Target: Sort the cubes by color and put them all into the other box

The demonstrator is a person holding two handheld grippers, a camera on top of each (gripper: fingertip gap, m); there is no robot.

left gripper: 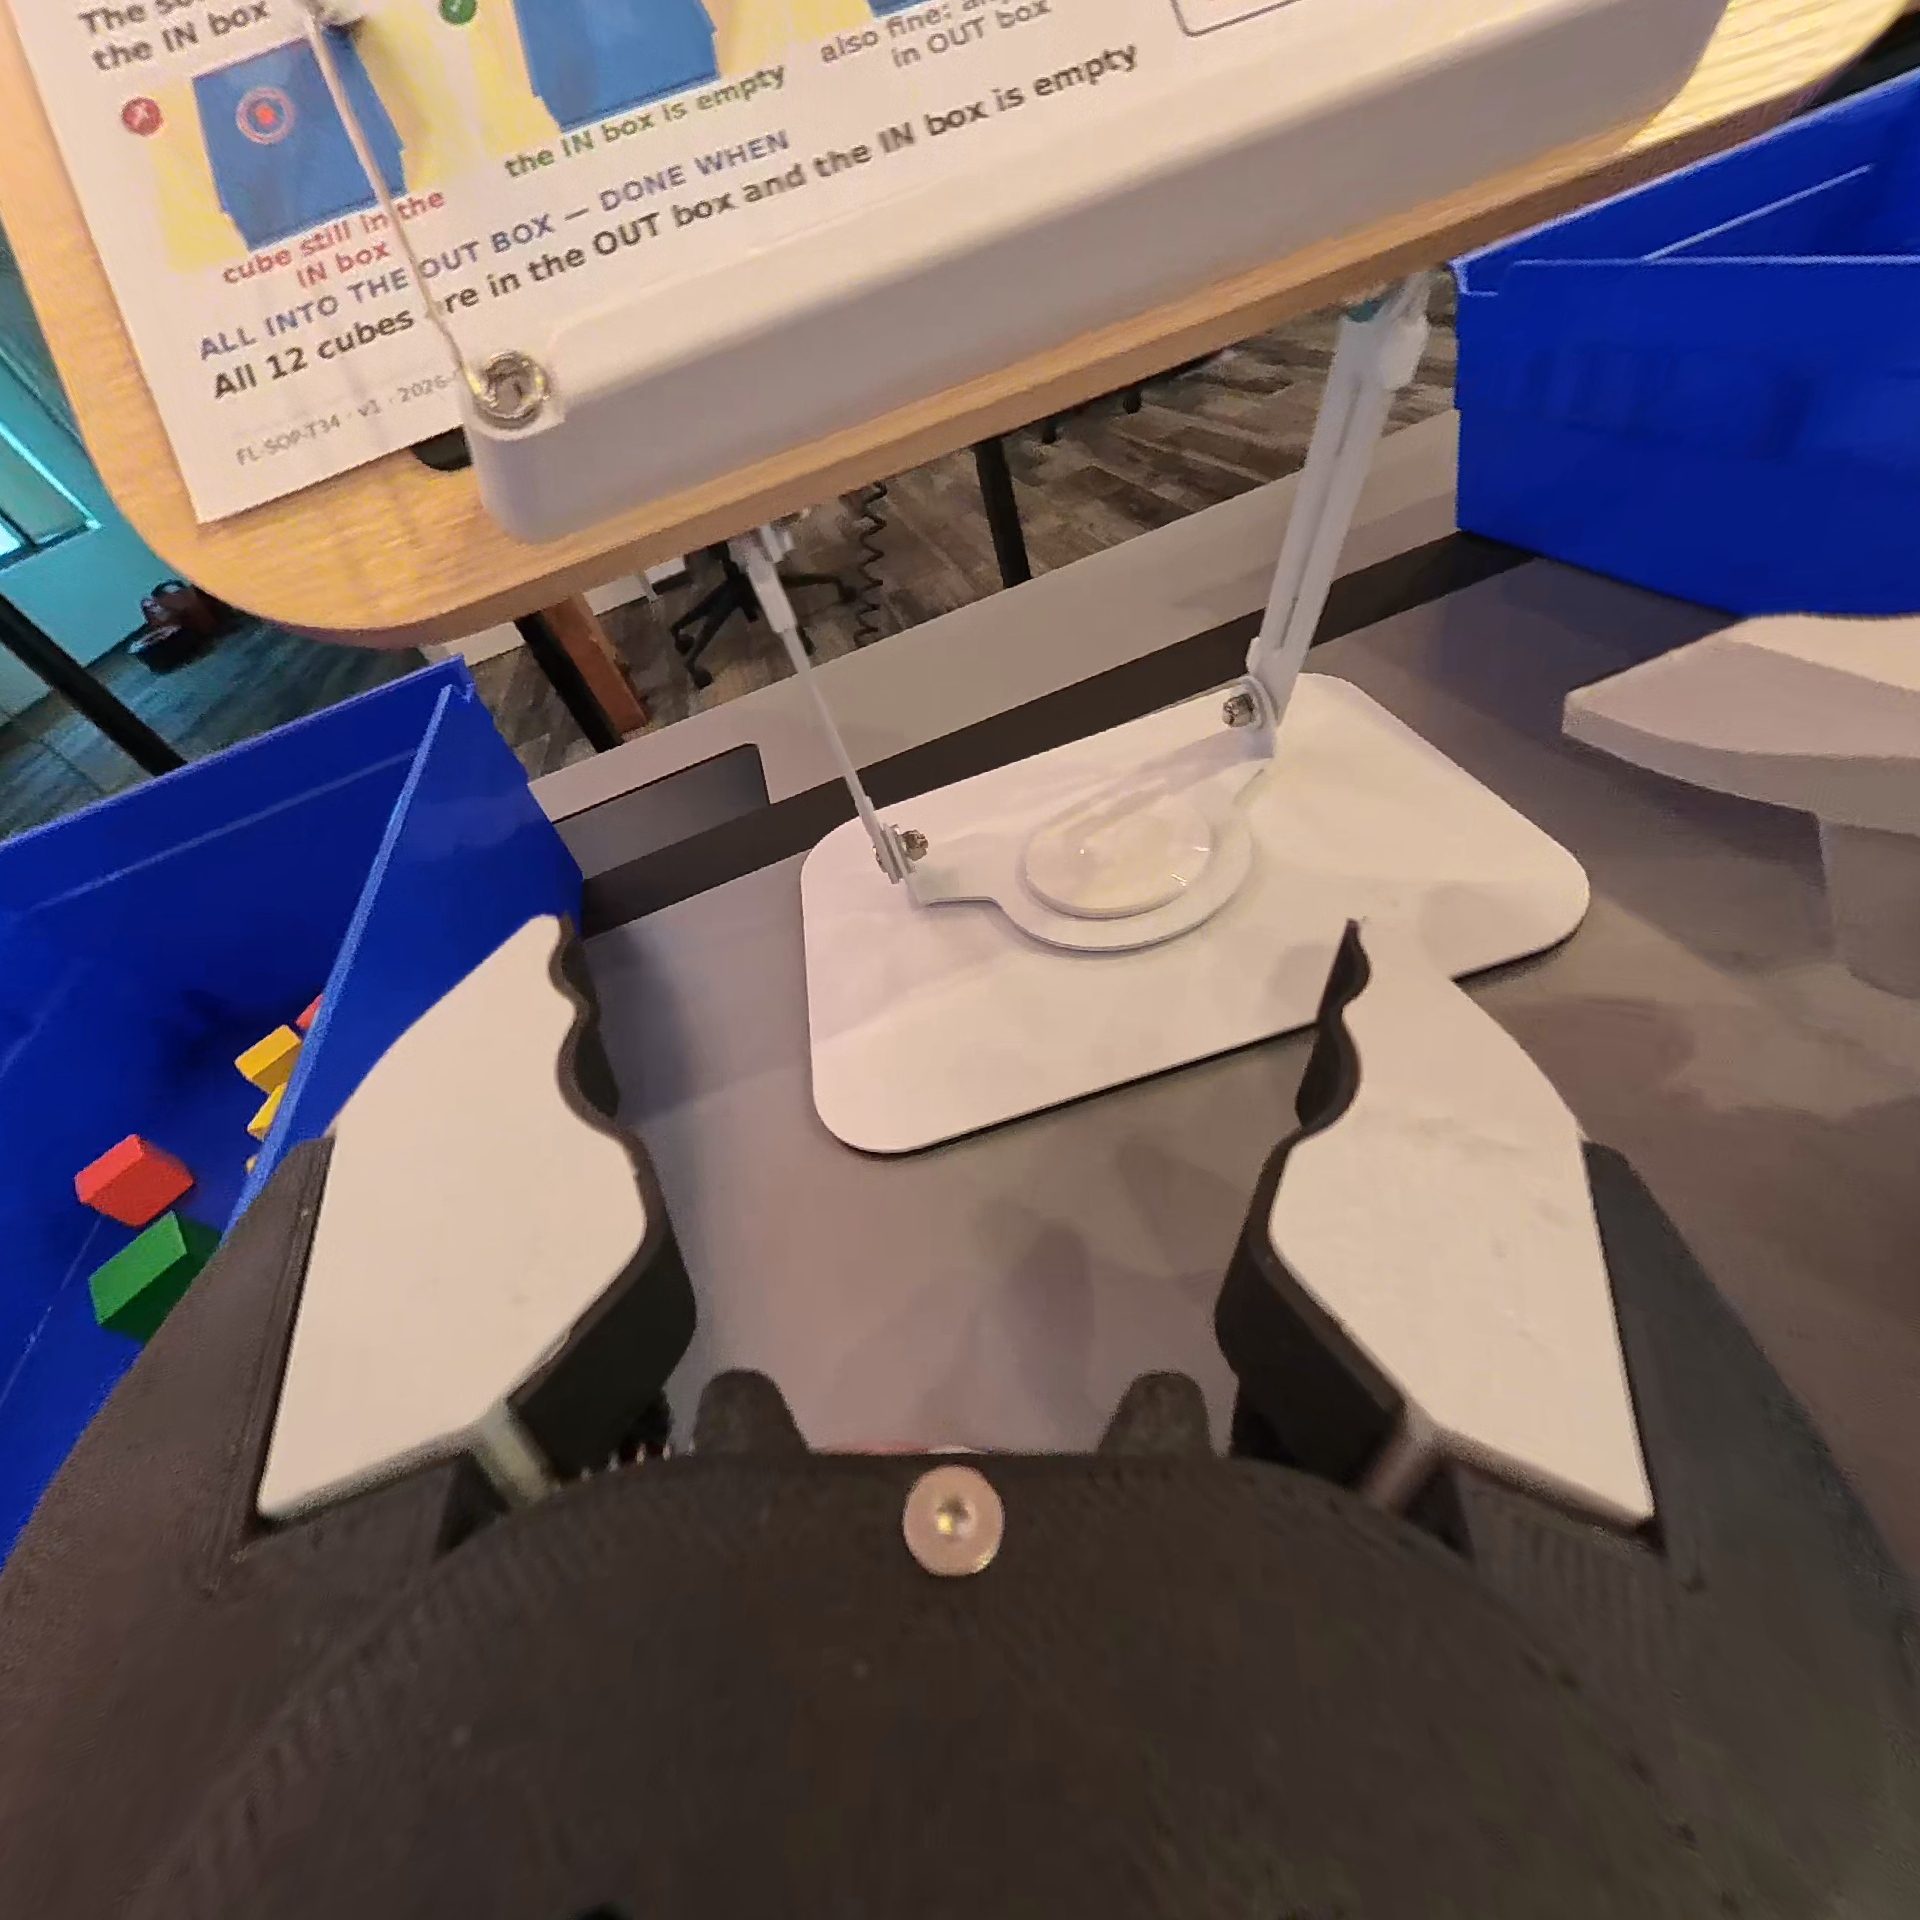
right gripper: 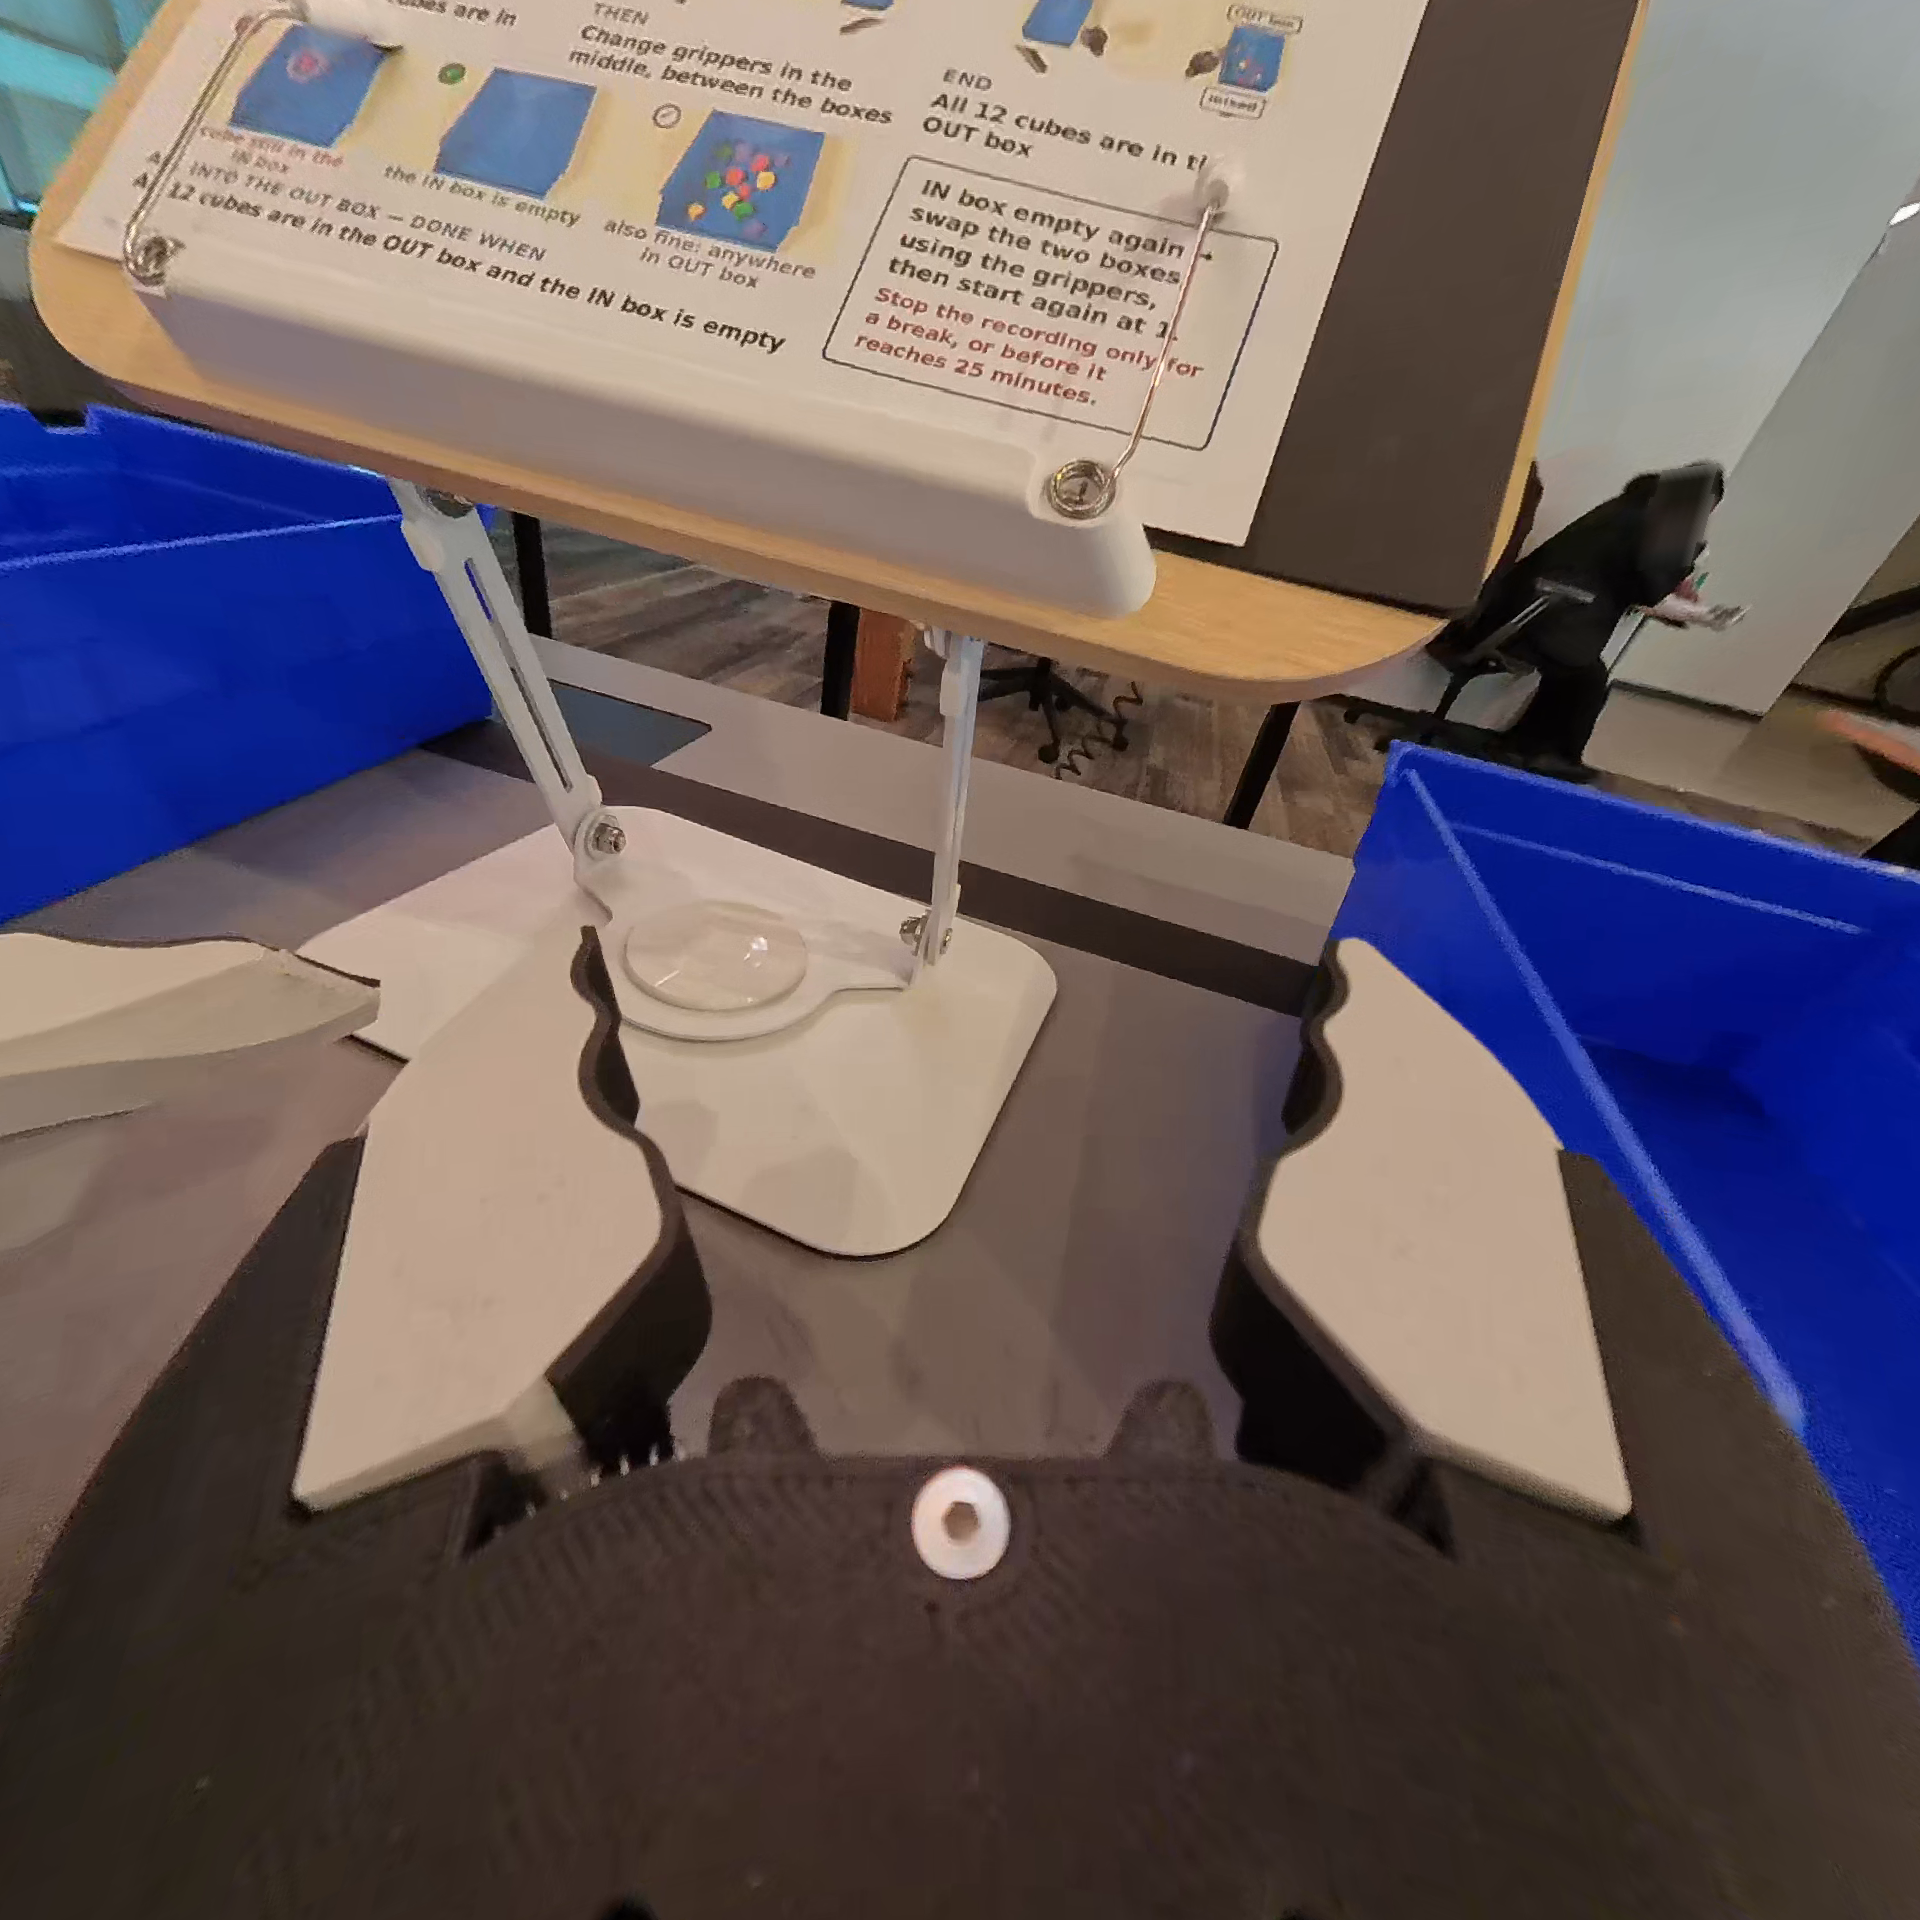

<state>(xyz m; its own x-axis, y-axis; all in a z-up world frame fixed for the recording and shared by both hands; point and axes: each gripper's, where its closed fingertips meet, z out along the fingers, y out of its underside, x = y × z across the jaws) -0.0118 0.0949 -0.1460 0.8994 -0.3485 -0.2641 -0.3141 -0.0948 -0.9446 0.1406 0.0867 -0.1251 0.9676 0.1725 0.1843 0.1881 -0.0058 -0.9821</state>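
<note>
Left tongs point(left gripper: 961, 997) wide open, nothing between the two white fingers point(left gripper: 457, 1174), low over the grey surface point(left gripper: 935, 1278). Right tongs point(right gripper: 951, 997) wide open too, nothing held, low over the same surface. Both sets side by side in the middle, between the two blue boxes, pointed at the white stand base point(left gripper: 1195, 935). Tip of the right tongs' finger seen at the right edge of the left wrist view, and tip of the left tongs' finger at the left edge of the right wrist view. Just left of the left tongs, touching or almost touching its left finger, a blue box point(left gripper: 208, 883) with cubes inside: a red cube point(left gripper: 133, 1176), a green cube point(left gripper: 145, 1273) just below it, a yellow cube point(left gripper: 270, 1055) farther back, plus small bits of other cubes hidden behind the wall. Cannot tell the full count. Just right of the right tongs, the other blue box point(right gripper: 1621, 935), with only bare blue floor in the part on show. Up on the stand's two thin white legs, a tilted wooden board point(right gripper: 1351, 623) with a printed sheet point(right gripper: 644, 208) clipped on by wire arms. Far back, past the surface's edge, wood floor, office chairs, and a person in black point(right gripper: 1600, 613) on a chair.
</note>
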